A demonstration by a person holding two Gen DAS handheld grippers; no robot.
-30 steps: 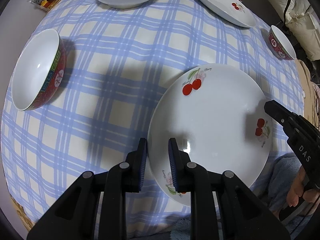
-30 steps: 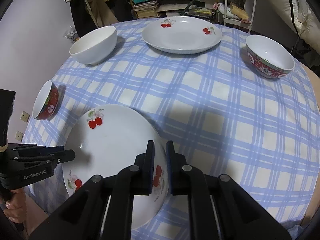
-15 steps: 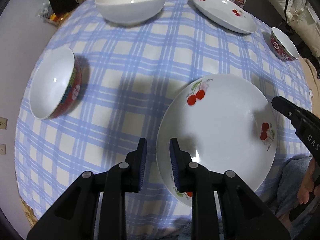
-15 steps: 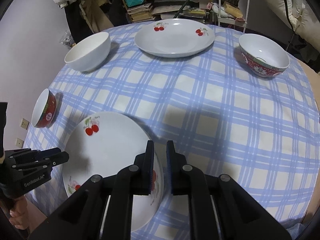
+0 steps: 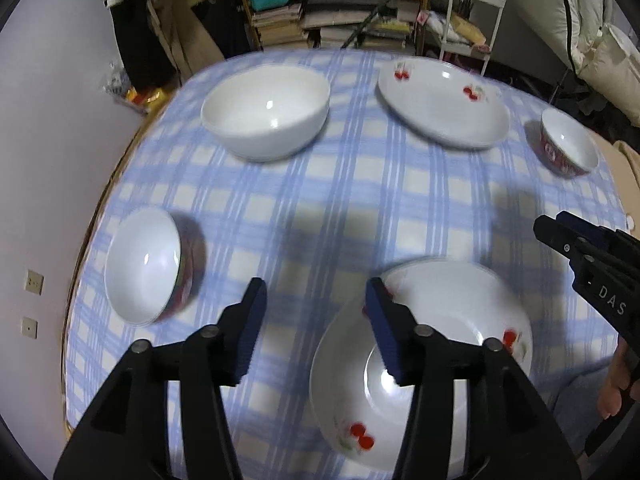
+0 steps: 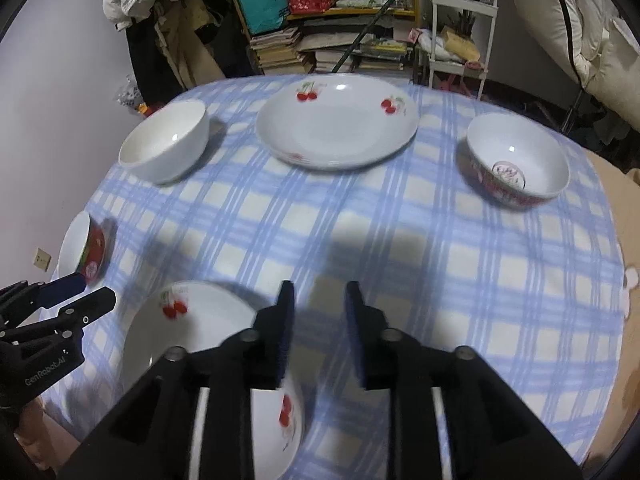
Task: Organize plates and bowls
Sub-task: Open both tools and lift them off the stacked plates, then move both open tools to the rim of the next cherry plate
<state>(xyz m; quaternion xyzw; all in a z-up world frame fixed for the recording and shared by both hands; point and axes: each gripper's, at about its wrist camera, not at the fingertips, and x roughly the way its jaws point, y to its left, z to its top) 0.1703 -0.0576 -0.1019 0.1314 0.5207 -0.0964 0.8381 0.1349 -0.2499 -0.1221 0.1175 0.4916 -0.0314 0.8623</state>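
Note:
A white plate with red cherries (image 5: 448, 340) (image 6: 200, 328) lies flat on the blue checked tablecloth (image 5: 352, 208) at the near edge. My left gripper (image 5: 316, 292) hovers above the plate's left rim, its jaws opening with nothing between them. My right gripper (image 6: 318, 296) hangs over the plate's right rim, jaws also opening and empty. A second cherry plate (image 5: 442, 104) (image 6: 336, 128) sits at the far side. A plain white bowl (image 5: 266, 114) (image 6: 166, 148) stands far left. Two red-sided bowls stand at the left (image 5: 148, 264) (image 6: 86, 250) and the right (image 5: 568, 148) (image 6: 518, 166).
Behind the round table are stacked books and a shelf (image 6: 328, 44), a white wire cart (image 6: 460, 36), hanging coats (image 6: 160, 8) and pale bedding (image 5: 592, 28) at the right. A person's hand (image 5: 616, 384) grips the right tool's handle.
Both grippers let go of the near cherry plate, which now lies on the cloth, and their jaws spread apart. Both hands rose and tilted up, bringing the room behind into view.

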